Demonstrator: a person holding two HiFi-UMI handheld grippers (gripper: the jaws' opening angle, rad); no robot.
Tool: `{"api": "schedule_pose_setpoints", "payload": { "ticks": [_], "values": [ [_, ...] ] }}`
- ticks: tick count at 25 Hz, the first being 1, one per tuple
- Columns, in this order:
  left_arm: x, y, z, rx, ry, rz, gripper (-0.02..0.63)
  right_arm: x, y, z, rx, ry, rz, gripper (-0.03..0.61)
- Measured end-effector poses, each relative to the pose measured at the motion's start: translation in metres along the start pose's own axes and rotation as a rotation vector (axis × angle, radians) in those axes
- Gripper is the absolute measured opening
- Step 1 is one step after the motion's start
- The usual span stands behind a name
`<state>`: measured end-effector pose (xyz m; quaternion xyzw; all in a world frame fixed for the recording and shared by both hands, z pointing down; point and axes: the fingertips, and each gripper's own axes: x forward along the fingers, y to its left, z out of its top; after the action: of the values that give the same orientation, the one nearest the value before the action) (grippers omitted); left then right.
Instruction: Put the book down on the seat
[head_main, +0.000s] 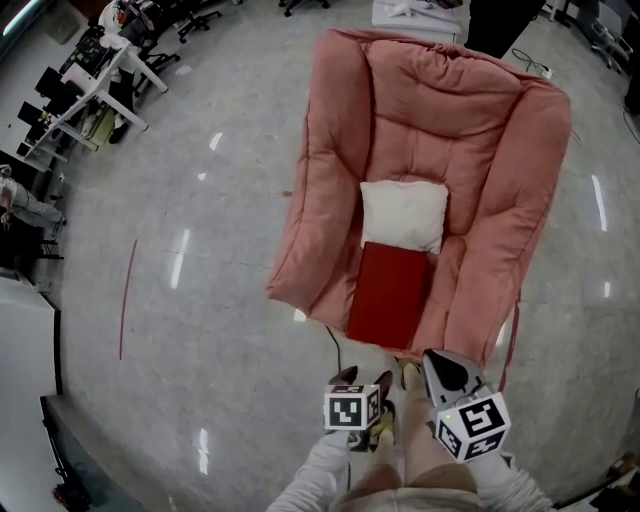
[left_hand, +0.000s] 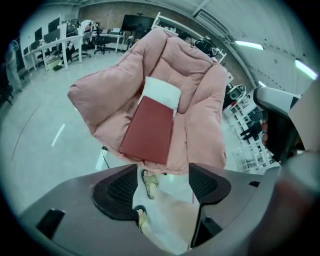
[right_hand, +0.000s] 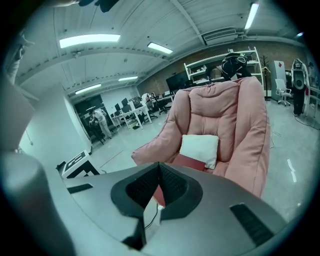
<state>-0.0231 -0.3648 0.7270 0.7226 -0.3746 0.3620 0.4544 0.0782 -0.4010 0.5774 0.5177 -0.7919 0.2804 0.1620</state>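
Observation:
A dark red book (head_main: 390, 293) lies flat on the seat of a pink padded armchair (head_main: 330, 160), its far edge against a small white pillow (head_main: 404, 214). Both grippers are held low in front of the chair, clear of the book. My left gripper (head_main: 363, 381) is open and empty; in the left gripper view the book (left_hand: 149, 131) lies beyond the gap of the left gripper (left_hand: 162, 186). My right gripper (head_main: 430, 358) is shut with nothing in it; in the right gripper view the right gripper (right_hand: 159, 176) points at the chair (right_hand: 227, 107), with the pillow (right_hand: 199, 148) and a sliver of book (right_hand: 192, 162) above it.
The person's sandalled feet (head_main: 383, 425) stand on grey polished floor right before the chair. A black cable (head_main: 335, 348) runs under the seat front. Desks and office chairs (head_main: 95, 80) fill the far left, a red line (head_main: 127, 298) marks the floor, and shelving (left_hand: 242, 112) stands to the right.

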Motion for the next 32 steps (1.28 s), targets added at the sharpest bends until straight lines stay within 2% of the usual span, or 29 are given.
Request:
{"api": "schedule_pose_setpoints", "payload": {
  "ticks": [9,17,22,32],
  "values": [
    [-0.063,-0.023,-0.009,-0.003,-0.118,-0.025,0.268,-0.046,0.038,0.001,-0.058,-0.028,0.008,0.005],
    [-0.124,-0.045,-0.012,0.137,-0.243,-0.015,0.128,-0.086,0.068,-0.01,-0.101,-0.041,0.011,0.005],
    [-0.161,-0.059,-0.02,0.188,-0.307,-0.037,0.026,-0.109,0.091,-0.014,-0.121,-0.058,0.024,0.005],
    [-0.215,-0.081,-0.039,0.201,-0.387,-0.068,0.006,-0.145,0.125,-0.025,-0.153,-0.081,0.061,0.005]
  ]
}}
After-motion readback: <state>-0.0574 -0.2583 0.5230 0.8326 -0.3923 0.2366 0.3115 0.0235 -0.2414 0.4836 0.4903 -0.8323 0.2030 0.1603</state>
